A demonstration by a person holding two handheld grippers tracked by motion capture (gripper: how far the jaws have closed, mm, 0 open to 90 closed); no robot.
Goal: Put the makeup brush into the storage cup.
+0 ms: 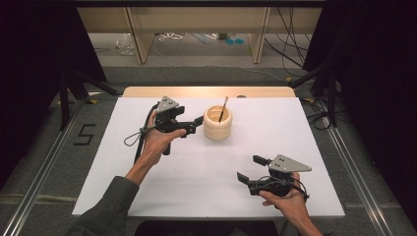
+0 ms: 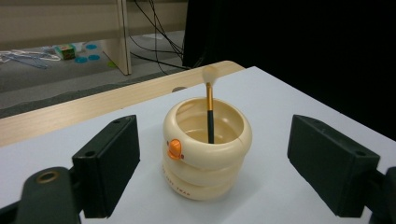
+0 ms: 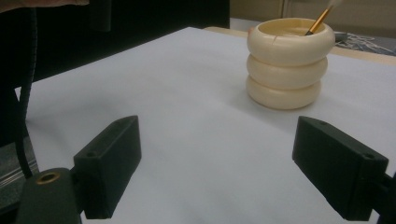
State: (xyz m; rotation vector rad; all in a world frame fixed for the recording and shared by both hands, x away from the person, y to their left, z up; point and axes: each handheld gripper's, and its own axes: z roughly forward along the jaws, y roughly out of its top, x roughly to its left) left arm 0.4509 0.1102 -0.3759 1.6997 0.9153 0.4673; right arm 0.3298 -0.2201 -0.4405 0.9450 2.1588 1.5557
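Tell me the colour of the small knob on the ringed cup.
Orange, on the cream ringed cup; the knob shows best in the left gripper view.

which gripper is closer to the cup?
The left gripper: its fingers sit right beside the cream ringed cup. The right gripper is far back near the table's front edge.

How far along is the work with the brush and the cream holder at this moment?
Early or between steps. The brush stands inside the ringed cream holder, leaning on its rim. The left gripper sits open right beside the holder, gripping nothing. The right gripper waits open near the table's front edge. Any grasp of brush or holder is not yet done.
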